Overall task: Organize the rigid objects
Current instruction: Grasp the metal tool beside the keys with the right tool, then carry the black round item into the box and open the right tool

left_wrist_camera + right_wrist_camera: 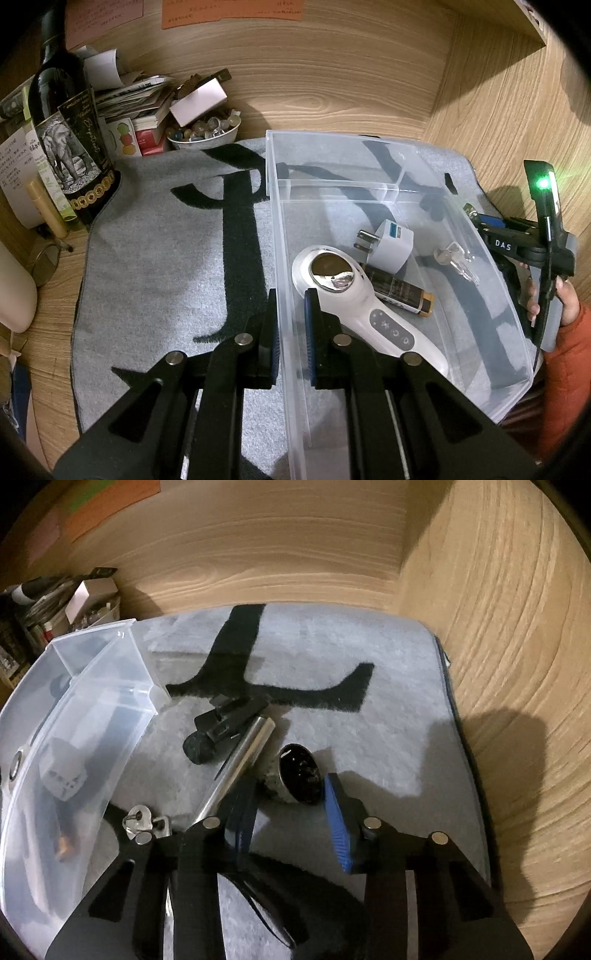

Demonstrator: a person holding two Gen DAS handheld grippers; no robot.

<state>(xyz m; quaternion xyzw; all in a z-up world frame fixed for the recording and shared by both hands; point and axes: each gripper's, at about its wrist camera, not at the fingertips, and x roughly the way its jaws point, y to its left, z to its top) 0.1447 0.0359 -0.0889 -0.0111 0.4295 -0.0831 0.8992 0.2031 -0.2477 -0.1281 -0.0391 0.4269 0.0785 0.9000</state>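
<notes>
Our left gripper (pixel 291 332) pinches the side wall of the clear bin (pixel 461 206), and our right gripper (pixel 290 812) is open around the little round metal cup (pixel 297 773) on the gray mat (pixel 369 720). We think the cup could roll or pop out when we squeeze, because it is round and smooth. In the bin we count one white handheld device (pixel 354 299), one plug (pixel 389 243), one battery (pixel 399 290) and one bunch of keys (pixel 454 258); on the mat, one cup, one shiny metal tube (pixel 243 755), one black tool (pixel 221 727) and one small clip (pixel 142 821).
</notes>
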